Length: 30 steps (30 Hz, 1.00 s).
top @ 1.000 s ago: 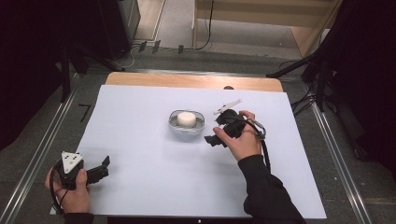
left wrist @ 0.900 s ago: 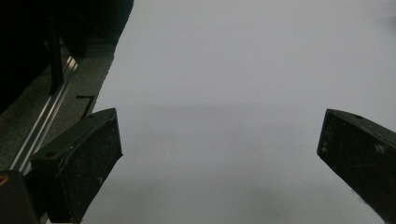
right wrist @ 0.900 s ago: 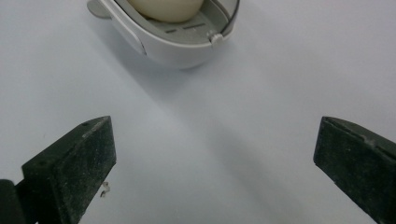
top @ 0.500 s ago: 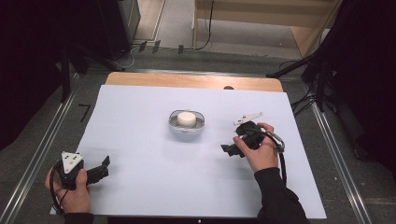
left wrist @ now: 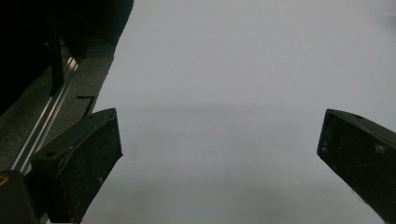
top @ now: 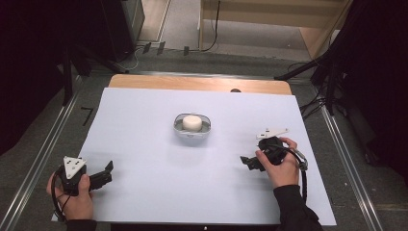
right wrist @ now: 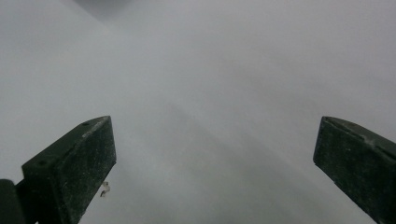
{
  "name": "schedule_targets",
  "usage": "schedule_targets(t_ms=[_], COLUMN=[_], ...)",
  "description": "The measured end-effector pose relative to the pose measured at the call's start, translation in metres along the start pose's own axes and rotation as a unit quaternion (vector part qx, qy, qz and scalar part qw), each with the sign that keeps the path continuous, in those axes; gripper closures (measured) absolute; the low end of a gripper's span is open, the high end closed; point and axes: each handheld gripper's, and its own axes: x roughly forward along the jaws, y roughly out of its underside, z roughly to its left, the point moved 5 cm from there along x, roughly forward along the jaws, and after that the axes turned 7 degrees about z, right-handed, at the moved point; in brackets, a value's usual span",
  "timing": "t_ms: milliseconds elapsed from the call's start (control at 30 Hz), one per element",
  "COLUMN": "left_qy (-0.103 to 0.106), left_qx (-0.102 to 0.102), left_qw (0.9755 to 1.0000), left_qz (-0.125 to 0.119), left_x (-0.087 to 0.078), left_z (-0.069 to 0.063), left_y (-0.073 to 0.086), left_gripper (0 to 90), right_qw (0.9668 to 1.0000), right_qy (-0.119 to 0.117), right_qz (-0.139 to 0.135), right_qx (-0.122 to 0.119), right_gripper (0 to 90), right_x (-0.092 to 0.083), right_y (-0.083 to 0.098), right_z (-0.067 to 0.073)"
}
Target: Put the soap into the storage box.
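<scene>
Right hand-held gripper (top: 251, 163) withdrawn from bowl (top: 192, 126), now well apart, jaws wide

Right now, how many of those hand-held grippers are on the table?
2. The left gripper sits at the near left corner of the white sheet; the right gripper is at the near right, beside the bowl.

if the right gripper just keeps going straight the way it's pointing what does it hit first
Probably nothing: the right gripper, jaws open, points leftward across the bare white sheet. The bowl lies off that line, farther up the table. Depth is uncertain.
</scene>
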Motion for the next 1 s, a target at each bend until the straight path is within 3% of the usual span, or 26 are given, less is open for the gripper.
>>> schedule_targets(t_ms=[167, 1000], left_qy=[0.0, -0.003], left_qx=[0.0, 0.0], left_qw=[1.0, 1.0], left_qz=[0.0, 0.0], left_x=[0.0, 0.0], left_z=[0.0, 0.0], left_y=[0.0, 0.0], left_gripper=[0.1, 0.1], right_qw=[0.9998, 0.996], right_qy=[0.003, 0.022], right_qz=[-0.009, -0.056], right_qx=[0.02, 0.066], right_gripper=[0.0, 0.0], right_x=[0.0, -0.022], right_y=[0.017, 0.076], right_z=[-0.006, -0.03])
